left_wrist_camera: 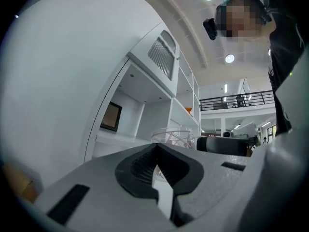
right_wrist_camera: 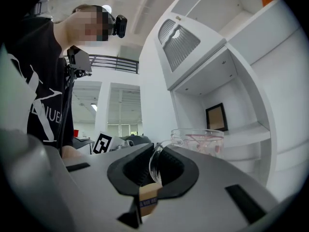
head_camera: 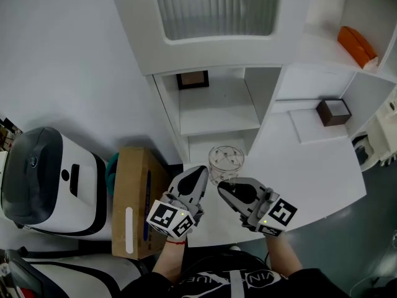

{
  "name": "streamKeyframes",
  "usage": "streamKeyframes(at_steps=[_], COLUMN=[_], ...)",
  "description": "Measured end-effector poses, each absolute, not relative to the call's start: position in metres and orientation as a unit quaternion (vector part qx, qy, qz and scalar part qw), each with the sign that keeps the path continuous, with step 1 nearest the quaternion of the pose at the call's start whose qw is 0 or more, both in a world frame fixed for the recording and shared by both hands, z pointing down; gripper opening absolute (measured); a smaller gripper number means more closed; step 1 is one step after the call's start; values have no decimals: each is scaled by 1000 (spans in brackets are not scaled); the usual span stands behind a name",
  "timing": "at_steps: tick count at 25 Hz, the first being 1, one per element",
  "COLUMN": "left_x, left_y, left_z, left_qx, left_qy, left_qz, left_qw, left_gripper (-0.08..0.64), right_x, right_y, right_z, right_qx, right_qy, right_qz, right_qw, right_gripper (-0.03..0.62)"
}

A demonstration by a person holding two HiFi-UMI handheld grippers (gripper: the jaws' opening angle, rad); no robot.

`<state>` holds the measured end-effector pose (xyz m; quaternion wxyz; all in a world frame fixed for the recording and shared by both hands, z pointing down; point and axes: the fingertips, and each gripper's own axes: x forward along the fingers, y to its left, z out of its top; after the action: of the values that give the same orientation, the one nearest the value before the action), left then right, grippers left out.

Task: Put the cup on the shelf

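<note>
A clear glass cup point(head_camera: 226, 159) with a pink pattern stands on the white desk point(head_camera: 310, 166), just in front of the white shelf unit point(head_camera: 217, 120). My right gripper point(head_camera: 221, 188) reaches the cup from the near side. In the right gripper view the cup point(right_wrist_camera: 198, 141) stands just past the jaws, and the right gripper point(right_wrist_camera: 157, 149) is shut on its glass handle point(right_wrist_camera: 155, 164). My left gripper point(head_camera: 202, 170) hovers close to the cup's left. In the left gripper view the left gripper point(left_wrist_camera: 157, 146) is shut with nothing in it, and the cup point(left_wrist_camera: 174, 137) shows just beyond.
A small framed picture point(head_camera: 193, 79) leans at the back of the upper shelf compartment. A brown box point(head_camera: 333, 112) and an orange object point(head_camera: 356, 45) sit on ledges at the right. A cardboard box point(head_camera: 133, 191) and a white appliance point(head_camera: 49, 182) stand on the floor at the left.
</note>
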<state>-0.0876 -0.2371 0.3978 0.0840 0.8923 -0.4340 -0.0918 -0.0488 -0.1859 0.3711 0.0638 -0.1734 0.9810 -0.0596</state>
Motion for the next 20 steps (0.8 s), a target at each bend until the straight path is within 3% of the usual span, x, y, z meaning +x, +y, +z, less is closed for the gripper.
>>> streamKeyframes(at_steps=[20], left_x=[-99], left_y=[-296], left_z=[377], left_qx=[908], left_qy=[-403], left_qz=[-98], left_qw=[55], left_gripper=[3], right_x=[-74], right_y=[-255], right_z=[338], right_qx=[-216], right_qy=[974], right_qz=[5], right_qw=[65], right_gripper=[17])
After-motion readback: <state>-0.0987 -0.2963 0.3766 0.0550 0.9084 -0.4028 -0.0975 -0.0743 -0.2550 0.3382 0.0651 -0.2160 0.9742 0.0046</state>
